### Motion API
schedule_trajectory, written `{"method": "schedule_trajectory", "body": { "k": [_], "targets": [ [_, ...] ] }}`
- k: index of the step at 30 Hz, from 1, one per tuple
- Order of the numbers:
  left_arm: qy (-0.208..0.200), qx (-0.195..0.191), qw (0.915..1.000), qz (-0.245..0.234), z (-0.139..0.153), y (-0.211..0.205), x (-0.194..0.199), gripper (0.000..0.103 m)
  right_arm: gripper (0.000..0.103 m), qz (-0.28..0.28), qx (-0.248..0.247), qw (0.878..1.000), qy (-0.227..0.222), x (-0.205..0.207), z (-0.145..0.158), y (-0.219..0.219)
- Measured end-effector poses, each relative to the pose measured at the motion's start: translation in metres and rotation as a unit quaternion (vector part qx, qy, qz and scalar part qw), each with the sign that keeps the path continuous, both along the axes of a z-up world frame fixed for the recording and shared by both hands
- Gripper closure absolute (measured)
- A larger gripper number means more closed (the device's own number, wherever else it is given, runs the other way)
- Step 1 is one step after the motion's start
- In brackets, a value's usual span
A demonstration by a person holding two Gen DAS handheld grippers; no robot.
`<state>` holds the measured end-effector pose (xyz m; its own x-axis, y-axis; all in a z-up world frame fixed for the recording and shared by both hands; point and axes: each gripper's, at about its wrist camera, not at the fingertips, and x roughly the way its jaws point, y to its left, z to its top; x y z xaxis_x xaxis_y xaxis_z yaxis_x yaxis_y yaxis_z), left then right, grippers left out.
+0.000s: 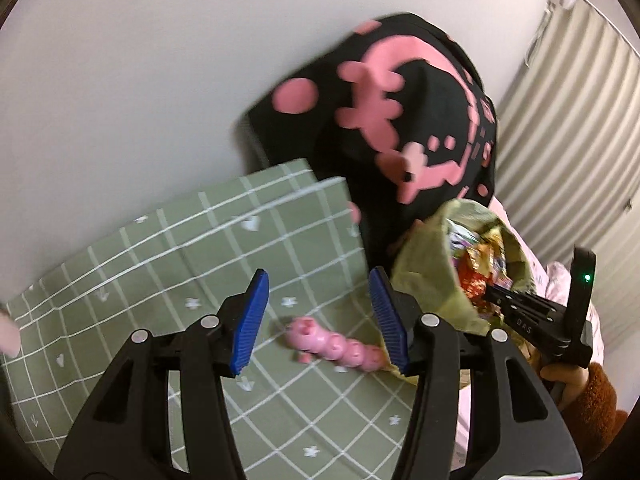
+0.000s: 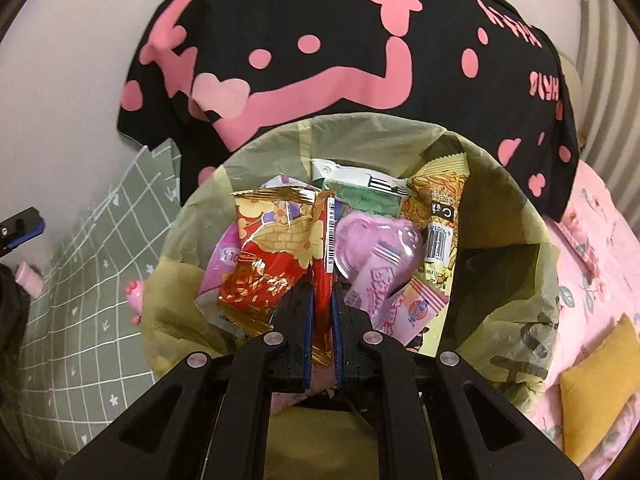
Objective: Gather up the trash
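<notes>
A red foil wrapper, light, crinkly and slippery, best taken by its flat edge, is gripped by the right gripper over the lined trash bin, while the left gripper is held released, empty.

One lined trash bin with several snack wrappers, one pink caterpillar toy, one black-and-pink shirt, one mustard cushion, two hand-held grippers.
</notes>
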<state>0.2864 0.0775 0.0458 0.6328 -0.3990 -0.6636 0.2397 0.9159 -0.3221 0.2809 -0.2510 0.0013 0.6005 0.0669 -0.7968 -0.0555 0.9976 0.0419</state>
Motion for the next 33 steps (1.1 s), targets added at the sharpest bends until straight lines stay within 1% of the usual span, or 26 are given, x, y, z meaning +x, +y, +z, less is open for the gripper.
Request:
{"method": "schedule_trajectory", "body": {
  "k": [3, 6, 8, 10, 13, 16, 19, 22, 26, 29, 33],
  "targets": [
    [0.003, -0.008, 0.9999, 0.006, -0.005, 0.017, 0.004, 0.053, 0.093, -0.021, -0.014, 1.000, 0.002, 0.000, 0.000, 0.002],
    [-0.002, -0.004, 1.0000, 0.005, -0.008, 0.026, 0.010, 0.053, 0.091, -0.048, -0.025, 0.999, 0.003, -0.003, 0.002, 0.002],
    [-0.009, -0.006, 0.9999, 0.006, -0.010, 0.029, 0.013, 0.053, 0.083, -0.068, -0.029, 0.997, 0.003, -0.005, 0.004, 0.000],
    [-0.014, -0.012, 0.9998, 0.007, -0.011, 0.030, 0.013, 0.053, 0.069, -0.081, -0.024, 0.996, 0.000, -0.009, 0.007, -0.002],
    [-0.019, -0.016, 0.9996, 0.011, -0.012, 0.029, 0.005, 0.053, 0.067, -0.091, -0.014, 0.996, -0.014, -0.018, 0.014, -0.006],
    [-0.022, -0.014, 0.9996, 0.013, -0.013, 0.022, -0.012, 0.050, 0.066, -0.085, -0.012, 0.996, -0.036, -0.030, 0.023, -0.009],
    [-0.031, -0.001, 0.9993, 0.020, -0.011, 0.011, -0.033, 0.049, 0.066, -0.077, -0.007, 0.995, -0.062, -0.042, 0.035, -0.012],
    [-0.041, 0.003, 0.9985, 0.037, -0.009, 0.001, -0.066, 0.049, 0.066, -0.064, 0.011, 0.994, -0.090, -0.057, 0.048, -0.015],
    [-0.057, 0.031, 0.9966, 0.050, -0.011, -0.011, -0.111, 0.049, 0.066, -0.038, 0.014, 0.992, -0.123, -0.084, 0.063, -0.012],
    [-0.074, 0.050, 0.9939, 0.064, -0.014, -0.019, -0.143, 0.049, 0.066, -0.019, 0.032, 0.991, -0.132, -0.107, 0.064, -0.010],
    [-0.094, 0.055, 0.9905, 0.083, -0.017, -0.027, -0.172, 0.049, 0.066, -0.007, 0.042, 0.990, -0.136, -0.136, 0.059, -0.002]
  ]
}}
